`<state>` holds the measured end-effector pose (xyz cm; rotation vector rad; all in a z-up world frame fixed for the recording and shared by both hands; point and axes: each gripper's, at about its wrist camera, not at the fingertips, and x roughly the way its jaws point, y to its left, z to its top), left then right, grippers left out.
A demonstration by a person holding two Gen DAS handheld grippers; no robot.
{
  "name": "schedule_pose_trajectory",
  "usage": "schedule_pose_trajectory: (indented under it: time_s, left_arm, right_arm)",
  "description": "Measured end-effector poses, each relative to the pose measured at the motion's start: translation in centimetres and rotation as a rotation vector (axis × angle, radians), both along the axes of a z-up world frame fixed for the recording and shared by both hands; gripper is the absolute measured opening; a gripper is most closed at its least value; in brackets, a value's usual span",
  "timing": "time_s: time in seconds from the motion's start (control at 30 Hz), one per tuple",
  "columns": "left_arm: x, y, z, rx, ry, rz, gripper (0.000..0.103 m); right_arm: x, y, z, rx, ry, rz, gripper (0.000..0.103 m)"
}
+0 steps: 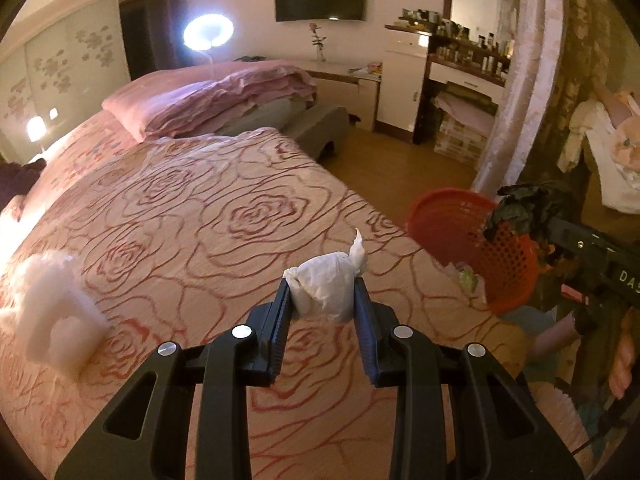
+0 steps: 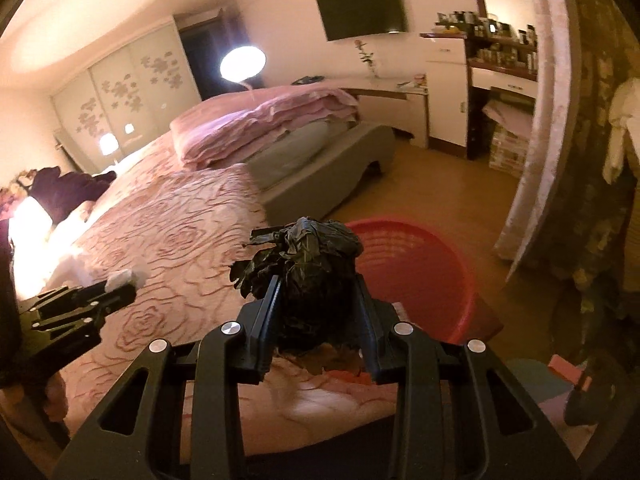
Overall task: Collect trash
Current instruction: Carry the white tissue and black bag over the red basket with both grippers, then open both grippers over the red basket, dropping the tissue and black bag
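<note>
Left tool [image 1: 322, 300]: its two pads pinch a white crumpled paper wad [image 1: 326, 286] from either side, the wad's twisted tail pointing up and away. Right tool [image 2: 318, 300]: its pads pinch a black crumpled plastic wad [image 2: 306, 258], which bulges above and ahead of the fingertips. Both wads are carried above the bed [image 1: 180, 208], clear of the rose-patterned cover.

The red basket [image 2: 436, 264] stands just off the bed's near corner. In the right wrist view its open mouth lies directly beyond the black wad; in the left wrist view the basket [image 1: 440, 220] sits to the right of the white wad, with the right tool [image 1: 516, 208] already above its rim.

To drop cleanly, each tool is best brought over the middle of the basket's mouth before its pads part, since light crumpled trash can cling to a pad or drift to the floor. The right tool probably goes first, then gives way to the left. A white foam block [image 1: 52, 312] remains on the bed at the left, apparently still to be collected.
</note>
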<state>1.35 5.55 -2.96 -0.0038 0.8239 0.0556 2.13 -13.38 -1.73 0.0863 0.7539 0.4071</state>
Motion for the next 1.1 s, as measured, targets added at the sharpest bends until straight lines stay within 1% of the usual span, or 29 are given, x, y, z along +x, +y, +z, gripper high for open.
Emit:
schedule_pose_trajectory:
  time_s: [0.43,0.67,0.77,0.93,1.1]
  left_arm:
    - [4.7,-6.3,-1.0,-0.007,0.044,-0.18,0.029]
    - [7.2,-9.3,-2.6,-0.025,0.093,-0.257,0.029]
    - [8.1,-10.5,-3.4,-0.015,0.121,-0.29,0.029]
    - [9.2,-11.7,-4.3,-0.004,0.14,-0.319,0.029]
    - [9.9,-11.9,-4.9,-0.023,0.164,-0.322,0.03]
  right_arm:
    - [2.5,-3.4,-3.2,-0.023,0.068,-0.093,0.034]
    - [3.6,-4.6,-4.3,-0.03,0.094,-0.115,0.034]
    - [4.0,-4.7,-4.8,-0.037,0.107,-0.117,0.034]
    - [5.0,-4.9,-5.5,-0.043,0.128,-0.118,0.034]
    - [5.8,-5.0,-6.2,-0.048,0.148,-0.121,0.035]
